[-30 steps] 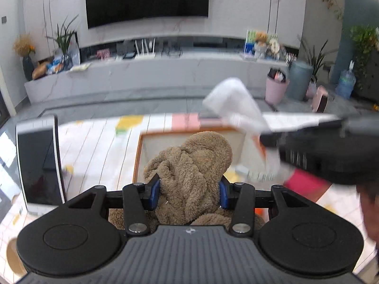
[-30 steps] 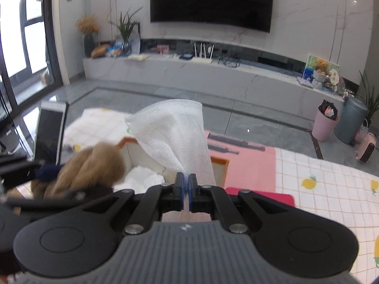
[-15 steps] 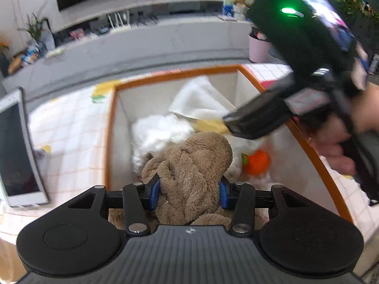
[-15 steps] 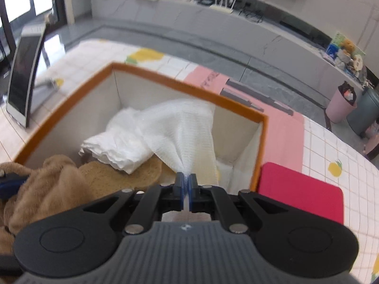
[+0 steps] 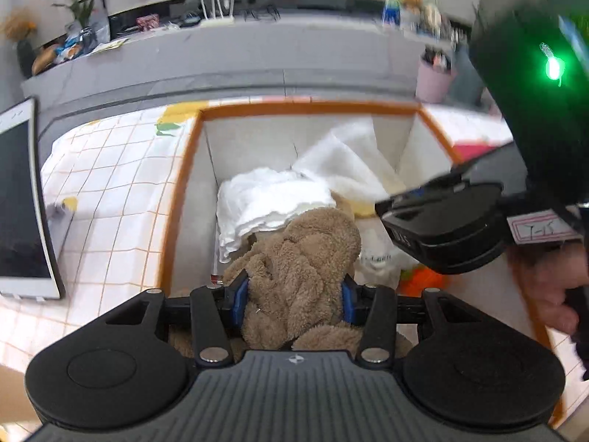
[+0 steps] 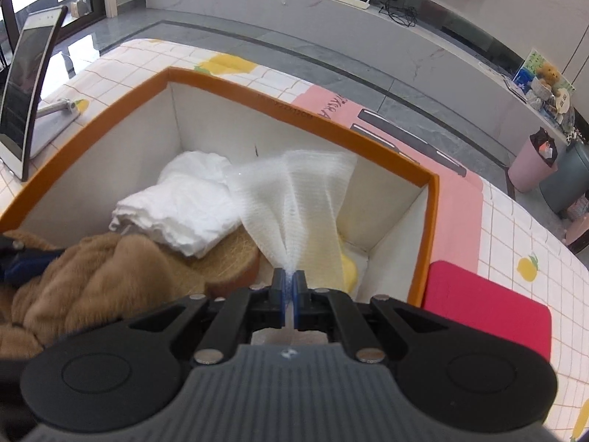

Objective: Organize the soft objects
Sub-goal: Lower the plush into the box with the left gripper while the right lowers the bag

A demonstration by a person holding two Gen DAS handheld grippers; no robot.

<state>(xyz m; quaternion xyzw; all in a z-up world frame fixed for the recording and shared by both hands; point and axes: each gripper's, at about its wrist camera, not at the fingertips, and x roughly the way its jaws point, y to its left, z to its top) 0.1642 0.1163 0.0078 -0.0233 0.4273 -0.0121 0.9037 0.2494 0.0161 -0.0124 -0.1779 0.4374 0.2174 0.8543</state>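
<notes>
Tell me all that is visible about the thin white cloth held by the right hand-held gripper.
The thin white cloth is a gauzy, half see-through fabric with a fine waffle weave. The right hand-held gripper pinches one bunched end between shut blue pads; from there it fans out wide inside the orange-rimmed box, its far edge reaching toward the back wall. It overlaps the crumpled white towel and veils something yellow.

The pink mat (image 6: 324, 110) bears upside-down lettering too distorted to read.

Left tongs (image 5: 294, 296) clamp brown plush (image 5: 300, 269) over orange-rimmed box (image 5: 180, 199).
</notes>
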